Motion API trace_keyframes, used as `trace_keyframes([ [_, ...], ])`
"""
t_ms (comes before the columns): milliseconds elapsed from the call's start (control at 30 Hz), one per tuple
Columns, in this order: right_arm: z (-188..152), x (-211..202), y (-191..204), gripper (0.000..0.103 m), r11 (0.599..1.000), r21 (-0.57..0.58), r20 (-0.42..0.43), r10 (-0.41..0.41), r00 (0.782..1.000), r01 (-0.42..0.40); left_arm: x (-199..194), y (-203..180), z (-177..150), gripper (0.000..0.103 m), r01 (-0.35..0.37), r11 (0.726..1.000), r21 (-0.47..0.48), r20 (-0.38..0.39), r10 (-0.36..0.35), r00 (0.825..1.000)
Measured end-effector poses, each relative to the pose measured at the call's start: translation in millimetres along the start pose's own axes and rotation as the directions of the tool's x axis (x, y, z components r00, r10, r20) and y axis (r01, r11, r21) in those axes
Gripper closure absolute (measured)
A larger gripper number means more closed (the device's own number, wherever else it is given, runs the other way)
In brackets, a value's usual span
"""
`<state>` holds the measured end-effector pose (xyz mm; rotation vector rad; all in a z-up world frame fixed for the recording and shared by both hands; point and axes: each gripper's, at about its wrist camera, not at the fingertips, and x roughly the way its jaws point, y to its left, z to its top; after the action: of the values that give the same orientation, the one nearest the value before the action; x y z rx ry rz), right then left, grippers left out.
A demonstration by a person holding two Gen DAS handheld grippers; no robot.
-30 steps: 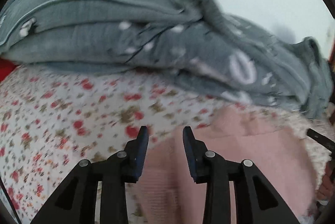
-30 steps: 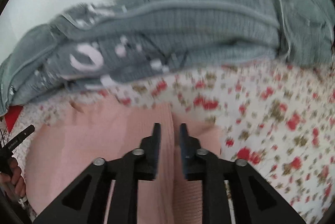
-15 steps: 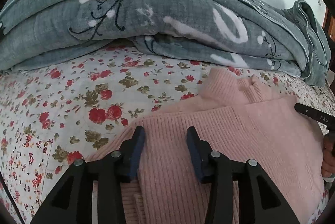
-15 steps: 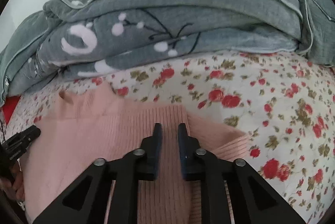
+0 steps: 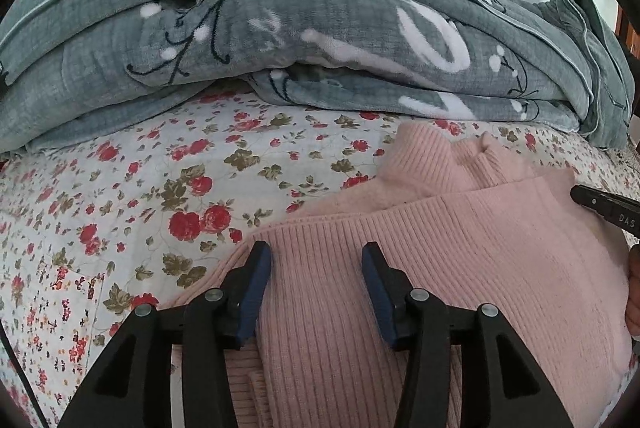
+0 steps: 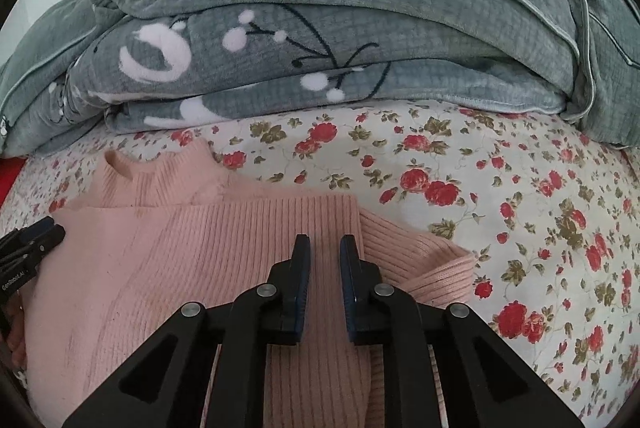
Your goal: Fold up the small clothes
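Observation:
A pink ribbed knit sweater lies folded on the floral bedsheet, its turtleneck collar pointing toward the blanket. My left gripper is open and empty over the sweater's left part. In the right wrist view the same sweater lies flat with a sleeve cuff sticking out to the right. My right gripper hovers over the folded edge with a narrow gap between the fingers and nothing between them. Each gripper's tip shows at the edge of the other's view.
A thick grey-green blanket with white and dark patterns is piled along the back of the bed, also in the right wrist view. The floral sheet stretches to the left, and to the right of the sweater.
Both views have steadied and lowered onto the sweater, which now lies folded flat. My left gripper has opened wider. My right gripper's gap has widened slightly.

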<state>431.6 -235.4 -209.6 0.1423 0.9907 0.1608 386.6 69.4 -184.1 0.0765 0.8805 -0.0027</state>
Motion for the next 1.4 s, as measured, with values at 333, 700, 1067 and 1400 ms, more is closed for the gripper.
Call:
trace_keyframes([
  [333,-1.2,-0.8,-1.2,0.087,1.0,0.007,0.001,0.006,1.0,-0.006,0.4,0.9,0.3,0.055,-0.003,1.0,0.008,0.0,0.003,1.0],
  [700,-1.4,-0.9,-1.9,0.086,1.0,0.006,0.001,0.006,1.0,-0.006,1.0,2.0,0.6,0.054,0.0,1.0,0.013,-0.001,0.0,1.0],
  [1067,-1.9,-0.4,-1.9,0.084,1.0,0.006,0.001,0.011,1.0,-0.011,0.6,1.3,0.4,0.053,-0.001,1.0,0.011,-0.001,0.001,1.0],
  [1400,-2.0,-0.1,-1.9,0.083,1.0,0.006,0.0,0.013,1.0,-0.013,0.8,1.2,0.2,0.053,-0.001,1.0,0.01,-0.001,0.001,1.0],
])
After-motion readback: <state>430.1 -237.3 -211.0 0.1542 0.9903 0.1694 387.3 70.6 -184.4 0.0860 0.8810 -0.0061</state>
